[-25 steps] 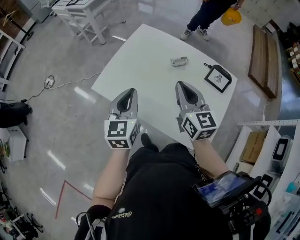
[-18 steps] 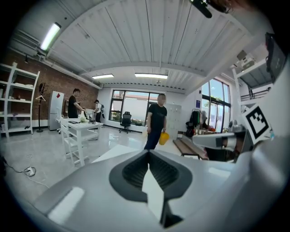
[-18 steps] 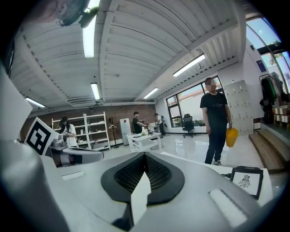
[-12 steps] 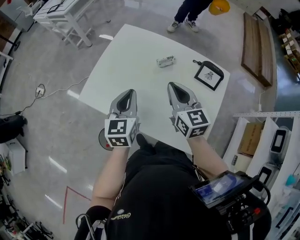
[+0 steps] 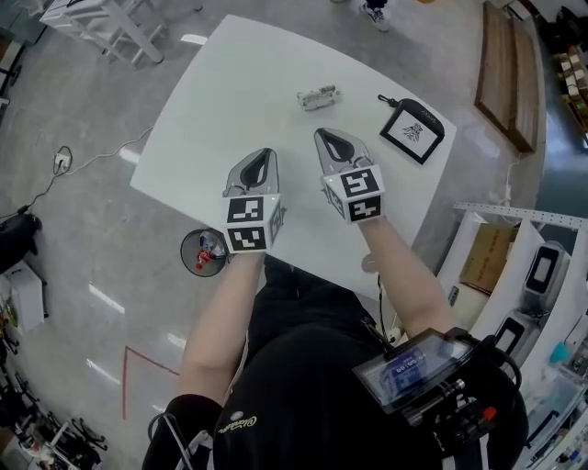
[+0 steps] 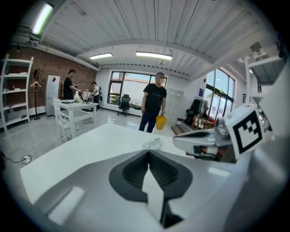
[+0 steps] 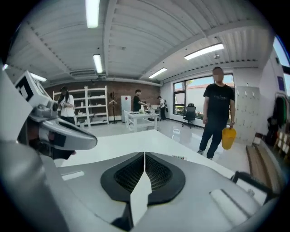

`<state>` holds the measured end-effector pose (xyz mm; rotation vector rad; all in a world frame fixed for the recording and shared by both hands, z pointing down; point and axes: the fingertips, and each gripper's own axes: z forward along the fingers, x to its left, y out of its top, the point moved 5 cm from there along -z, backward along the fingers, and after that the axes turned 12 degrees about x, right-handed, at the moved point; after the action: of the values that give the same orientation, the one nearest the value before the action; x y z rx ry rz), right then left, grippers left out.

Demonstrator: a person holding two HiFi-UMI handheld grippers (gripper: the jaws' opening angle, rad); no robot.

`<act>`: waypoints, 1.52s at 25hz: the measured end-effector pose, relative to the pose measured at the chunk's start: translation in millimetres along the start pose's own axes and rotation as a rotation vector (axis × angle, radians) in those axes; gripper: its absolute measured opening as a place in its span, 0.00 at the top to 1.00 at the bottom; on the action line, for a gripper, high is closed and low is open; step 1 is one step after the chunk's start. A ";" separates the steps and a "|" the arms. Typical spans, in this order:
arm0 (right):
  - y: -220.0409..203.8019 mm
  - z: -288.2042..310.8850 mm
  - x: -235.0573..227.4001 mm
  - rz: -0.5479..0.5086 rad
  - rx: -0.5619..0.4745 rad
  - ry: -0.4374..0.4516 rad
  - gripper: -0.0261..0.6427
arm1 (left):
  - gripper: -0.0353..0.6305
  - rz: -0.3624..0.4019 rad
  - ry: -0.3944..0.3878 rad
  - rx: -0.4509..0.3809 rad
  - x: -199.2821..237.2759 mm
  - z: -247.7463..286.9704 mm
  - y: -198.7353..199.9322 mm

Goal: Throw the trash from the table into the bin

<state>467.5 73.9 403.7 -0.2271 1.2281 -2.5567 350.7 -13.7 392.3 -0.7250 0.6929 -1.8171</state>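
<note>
Bright, even light from ceiling tubes (image 6: 153, 55); windows (image 6: 131, 89) blown out. Glare streaks on floor (image 5: 92, 257). Both gripper views strongly fisheye, with black corners. Near fingers (image 6: 133, 172) soft, out of focus.

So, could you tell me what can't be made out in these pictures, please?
- Trash: head view, too small to identify; left gripper view, blurred.
- Bin: head view, contents too small to name.
- Black-framed card: head view, print too small.
- Bystander: head view, cut off by the top edge.
</note>
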 end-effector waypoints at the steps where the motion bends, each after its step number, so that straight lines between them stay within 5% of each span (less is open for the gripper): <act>1: 1.8 13.1 -7.5 -0.068 0.022 -0.005 0.93 | 0.94 0.004 -0.001 0.006 -0.6 6.8 0.3; 10: 13.0 107.0 -54.3 -0.862 0.325 0.020 0.55 | 0.94 -0.052 -0.006 0.072 0.3 46.1 3.3; 15: -3.7 136.6 -57.7 -1.109 0.494 0.099 0.45 | 0.94 -0.054 -0.004 0.072 4.1 53.0 9.8; 21: -11.9 152.6 -62.1 -1.169 0.614 0.151 0.53 | 0.94 -0.053 0.006 0.084 11.3 57.3 8.3; 28: -10.2 152.6 -64.2 -1.138 0.565 0.100 0.61 | 0.94 -0.052 0.020 0.096 16.2 55.2 4.1; 33: -5.0 132.1 -62.5 -0.964 0.478 0.050 0.62 | 0.94 -0.033 0.025 0.080 19.3 44.3 7.1; 38: 36.7 90.1 -61.0 -0.675 0.285 0.010 0.63 | 0.94 -0.006 0.026 0.028 16.1 28.0 26.0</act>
<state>556.3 6.0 430.2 -0.6587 0.8670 -3.2585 382.2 -40.7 394.0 -0.6875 0.6815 -1.8412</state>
